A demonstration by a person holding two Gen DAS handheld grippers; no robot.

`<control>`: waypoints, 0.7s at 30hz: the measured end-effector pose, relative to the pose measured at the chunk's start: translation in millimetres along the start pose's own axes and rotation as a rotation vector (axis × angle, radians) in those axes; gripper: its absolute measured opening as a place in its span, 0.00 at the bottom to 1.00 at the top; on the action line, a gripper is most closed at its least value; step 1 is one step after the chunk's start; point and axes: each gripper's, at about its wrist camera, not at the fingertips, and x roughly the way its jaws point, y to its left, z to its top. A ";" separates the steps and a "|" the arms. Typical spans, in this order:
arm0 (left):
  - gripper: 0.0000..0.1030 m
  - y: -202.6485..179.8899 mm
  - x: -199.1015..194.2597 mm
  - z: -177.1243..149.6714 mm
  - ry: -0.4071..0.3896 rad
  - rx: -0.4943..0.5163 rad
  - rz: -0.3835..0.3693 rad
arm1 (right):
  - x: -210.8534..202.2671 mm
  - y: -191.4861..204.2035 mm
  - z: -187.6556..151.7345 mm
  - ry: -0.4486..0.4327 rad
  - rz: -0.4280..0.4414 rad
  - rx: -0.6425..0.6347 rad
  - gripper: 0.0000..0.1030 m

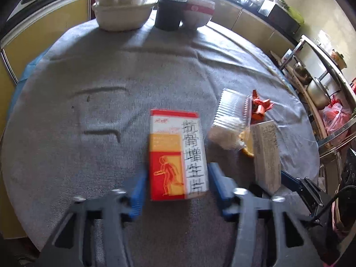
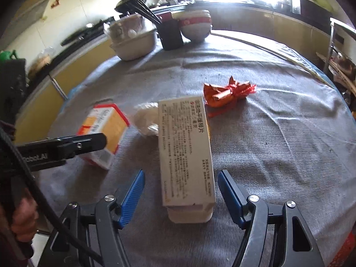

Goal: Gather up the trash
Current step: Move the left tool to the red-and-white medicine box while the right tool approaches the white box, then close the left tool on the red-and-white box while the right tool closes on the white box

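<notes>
I had the left gripper (image 1: pixel 176 184) straddling the red, orange and white cardboard medicine box (image 1: pixel 176 155), which lay flat on the grey woven tablecloth (image 1: pixel 77 155). Its blue pads sat just off each long side; motion blur kept me from telling whether they had made contact, so I took the fingers as apart. The right gripper (image 2: pixel 181 193) likewise bracketed the pale beige printed carton (image 2: pixel 185 151), its fingers plainly apart with cloth showing on both sides.

By my judgement, collection had barely begun. Nothing was lifted, and no bin showed in either view. Left on the cloth were both boxes, a clear plastic bag of white cotton swabs (image 1: pixel 227 122) between them, and a crumpled red wrapper (image 2: pixel 227 93) beyond the beige carton. The stacked bowls (image 2: pixel 195 25) at the far edge looked like tableware, not trash.
</notes>
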 end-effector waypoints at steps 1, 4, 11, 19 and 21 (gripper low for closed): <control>0.50 -0.5 -1.5 -0.1 -0.009 0.002 0.003 | 2.6 -0.6 -0.4 0.002 -0.012 0.006 0.47; 0.49 1.2 -9.1 -3.4 -0.029 -0.009 0.020 | -5.4 -0.5 -4.9 -0.013 -0.006 0.021 0.47; 0.49 -1.3 -58.2 -26.6 -0.132 -0.003 0.041 | -58.0 -4.2 -24.4 -0.085 0.026 0.061 0.47; 0.49 -24.1 -104.6 -68.8 -0.217 0.060 0.058 | -99.8 5.3 -46.8 -0.148 0.040 0.076 0.47; 0.49 -28.6 -113.6 -78.2 -0.235 0.073 0.061 | -108.9 7.3 -53.6 -0.162 0.038 0.077 0.47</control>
